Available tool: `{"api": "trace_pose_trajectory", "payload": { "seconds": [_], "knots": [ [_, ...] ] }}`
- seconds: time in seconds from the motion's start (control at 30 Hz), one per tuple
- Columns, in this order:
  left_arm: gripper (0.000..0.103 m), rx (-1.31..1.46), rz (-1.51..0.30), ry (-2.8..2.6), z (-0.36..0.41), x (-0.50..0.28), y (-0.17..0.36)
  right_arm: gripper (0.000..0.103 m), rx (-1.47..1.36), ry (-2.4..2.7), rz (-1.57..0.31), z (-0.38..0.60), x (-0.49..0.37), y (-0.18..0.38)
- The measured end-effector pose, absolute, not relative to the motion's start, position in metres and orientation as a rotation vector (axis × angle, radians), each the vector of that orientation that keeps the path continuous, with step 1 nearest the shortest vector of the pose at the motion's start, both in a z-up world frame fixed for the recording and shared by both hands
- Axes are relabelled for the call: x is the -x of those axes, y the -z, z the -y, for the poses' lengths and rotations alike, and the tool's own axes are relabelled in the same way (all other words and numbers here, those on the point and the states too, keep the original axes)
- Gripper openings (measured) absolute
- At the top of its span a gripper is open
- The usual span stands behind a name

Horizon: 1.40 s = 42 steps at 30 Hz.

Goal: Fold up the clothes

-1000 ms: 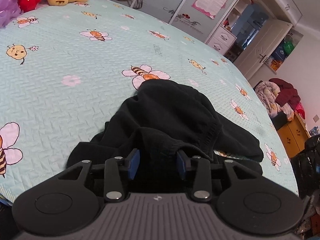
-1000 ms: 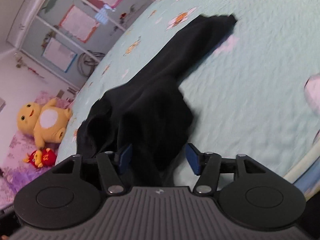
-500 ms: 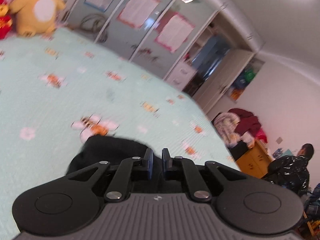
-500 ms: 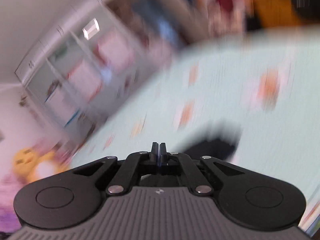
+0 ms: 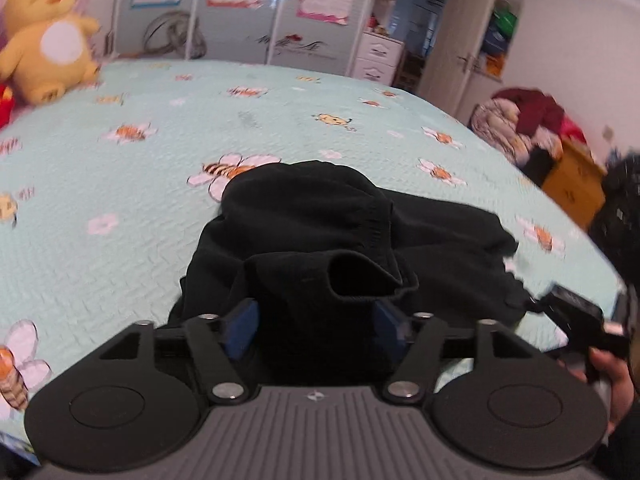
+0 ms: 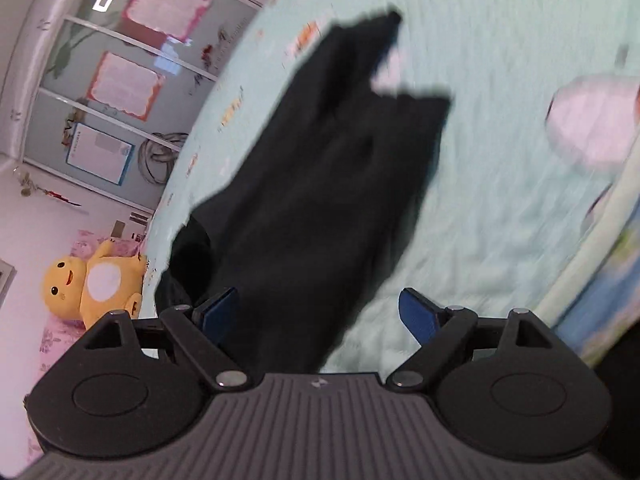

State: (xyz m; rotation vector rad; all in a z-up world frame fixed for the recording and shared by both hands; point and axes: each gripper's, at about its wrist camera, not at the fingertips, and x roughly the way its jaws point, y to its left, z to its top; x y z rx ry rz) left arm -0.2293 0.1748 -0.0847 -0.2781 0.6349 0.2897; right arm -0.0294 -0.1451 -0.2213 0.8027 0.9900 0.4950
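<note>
Pale mint quilted bedspread with bee-and-flower print (image 5: 120,208) ahead of tool — grey sliding wardrobe doors with pink-framed posters (image 5: 240,12) beyond; white drawer unit (image 5: 378,58) ahead-right; orange wooden cabinet (image 5: 576,184) far right.

One crumpled black fabric garment (image 5: 320,240) lies on one pale green quilted bedspread with bee prints (image 5: 120,208). One yellow plush duck toy (image 5: 44,44) sits there. Two claws show blue pads.

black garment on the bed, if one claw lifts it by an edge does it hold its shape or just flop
The black garment will likely flop: it lies crumpled in soft overlapping folds on the quilted bedspread. It probably hangs long and uneven, since one end trails far across the bed. It seems unlikely to slip, being matte knit-looking cloth.
</note>
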Motion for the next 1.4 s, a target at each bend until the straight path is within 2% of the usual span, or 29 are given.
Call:
{"api": "trace_pose_trajectory", "payload": {
  "seconds": [0.17, 0.2, 0.23, 0.27, 0.3, 0.33, 0.4, 0.53, 0.63, 0.73, 0.8, 0.87, 0.97, 1.03, 1.1, 1.17, 1.4],
  "knots": [
    [0.078, 0.241, -0.688, -0.299, -0.172, 0.199, 0.105, 0.086, -0.826, -0.51, -0.937, 0.133, 0.019, 0.222],
    [0.076, 0.235, -0.695, -0.301, -0.172, 0.191, 0.11, 0.075, -0.843, -0.513, -0.935, 0.135, 0.013, 0.223],
    [0.069, 0.226, -0.7, -0.301, -0.172, 0.182, 0.112, 0.066, -0.848, -0.51, -0.944, 0.137, 0.004, 0.224],
    [0.06, 0.214, -0.702, -0.298, -0.171, 0.174, 0.111, 0.037, -0.849, -0.505, -0.957, 0.14, -0.005, 0.226],
    [0.045, 0.201, -0.705, -0.294, -0.169, 0.166, 0.11, 0.007, -0.85, -0.499, -0.966, 0.143, -0.013, 0.228],
    [0.034, 0.195, -0.696, -0.29, -0.169, 0.161, 0.105, 0.003, -0.858, -0.491, -0.957, 0.148, -0.017, 0.225],
    [0.023, 0.202, -0.649, -0.281, -0.169, 0.158, 0.084, 0.0, -0.879, -0.475, -0.904, 0.163, -0.022, 0.214],
    [0.022, 0.259, -0.497, -0.261, -0.176, 0.171, 0.03, 0.0, -0.852, -0.439, -0.681, 0.21, -0.027, 0.161],
    [0.023, 0.268, -0.459, -0.233, -0.18, 0.19, 0.016, 0.0, -0.784, -0.376, -0.549, 0.241, -0.028, 0.127],
    [0.026, 0.299, -0.553, -0.171, -0.177, 0.205, 0.042, 0.008, -0.757, -0.298, -0.595, 0.263, -0.028, 0.126],
    [0.031, 0.304, -0.632, -0.143, -0.166, 0.212, 0.069, 0.024, -0.735, -0.227, -0.633, 0.27, -0.019, 0.134],
    [0.034, 0.296, -0.687, -0.137, -0.154, 0.215, 0.092, 0.034, -0.701, -0.12, -0.605, 0.274, 0.0, 0.139],
    [0.041, 0.267, -0.713, -0.124, -0.142, 0.212, 0.105, 0.036, -0.681, -0.112, -0.554, 0.267, 0.021, 0.137],
    [0.053, 0.237, -0.701, -0.114, -0.134, 0.207, 0.103, 0.038, -0.628, -0.201, -0.543, 0.245, 0.029, 0.128],
    [0.058, 0.2, -0.682, -0.119, -0.127, 0.204, 0.1, 0.047, -0.571, -0.332, -0.549, 0.216, 0.035, 0.118],
    [0.059, 0.175, -0.678, -0.121, -0.122, 0.202, 0.103, 0.054, -0.552, -0.479, -0.584, 0.181, 0.038, 0.109],
    [0.061, 0.074, -0.679, -0.148, -0.104, 0.205, 0.105, 0.056, -0.486, -0.805, -0.719, 0.072, 0.011, 0.097]
  ]
}}
